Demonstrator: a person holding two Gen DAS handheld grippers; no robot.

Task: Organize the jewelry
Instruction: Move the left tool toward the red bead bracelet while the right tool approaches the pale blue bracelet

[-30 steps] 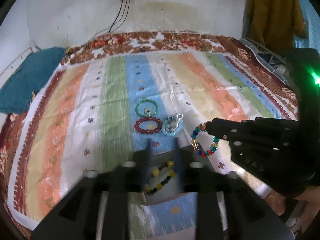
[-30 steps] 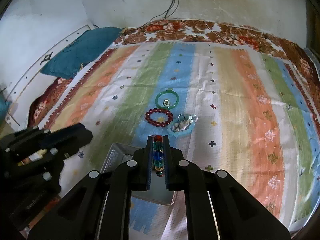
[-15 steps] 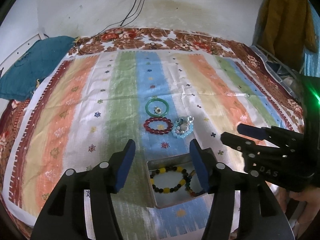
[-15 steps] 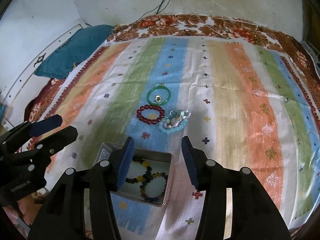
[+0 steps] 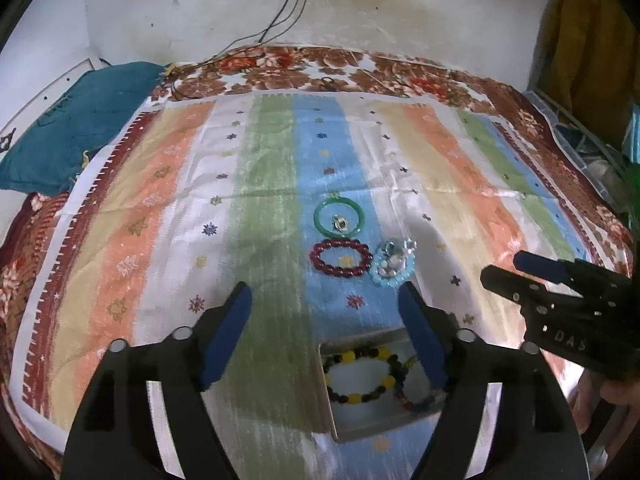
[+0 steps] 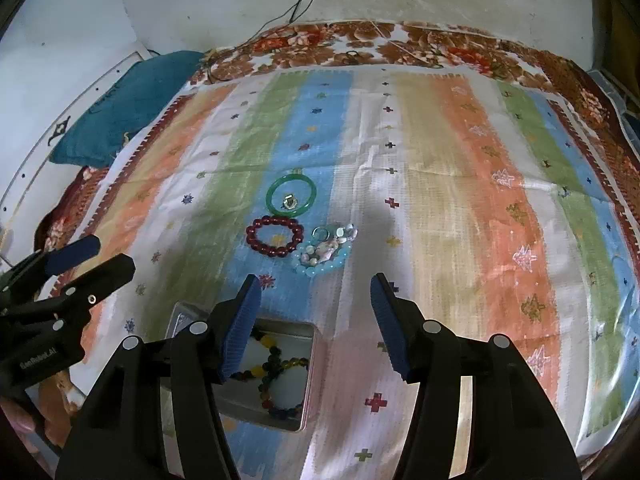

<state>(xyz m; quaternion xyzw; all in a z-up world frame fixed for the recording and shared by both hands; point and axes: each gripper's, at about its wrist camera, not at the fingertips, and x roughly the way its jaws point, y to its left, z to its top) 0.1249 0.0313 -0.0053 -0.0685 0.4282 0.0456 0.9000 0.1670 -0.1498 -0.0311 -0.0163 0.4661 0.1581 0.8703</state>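
A metal tin (image 5: 344, 428) (image 6: 304, 376) sits on the striped bedcloth near me and holds two bead bracelets (image 5: 360, 376) (image 6: 272, 368). Beyond it lie a green bangle (image 5: 340, 222) (image 6: 291, 199) with a small ring inside, a dark red bead bracelet (image 5: 340, 258) (image 6: 274, 237), and a pale blue bead bracelet (image 5: 394, 266) (image 6: 324, 254) with small trinkets on it. My left gripper (image 5: 326, 300) is open and empty above the tin. My right gripper (image 6: 314, 292) is open and empty, just right of the tin.
A teal pillow (image 5: 72, 136) (image 6: 132, 100) lies at the back left. A floral sheet edges the bed by the white wall, where cables (image 5: 288, 12) hang. Clutter (image 5: 592, 148) stands off the bed's right side.
My right gripper opened and dropped the multicoloured bead bracelet into the tin. My left gripper opened wide. Both grippers drew back and up from the tin.
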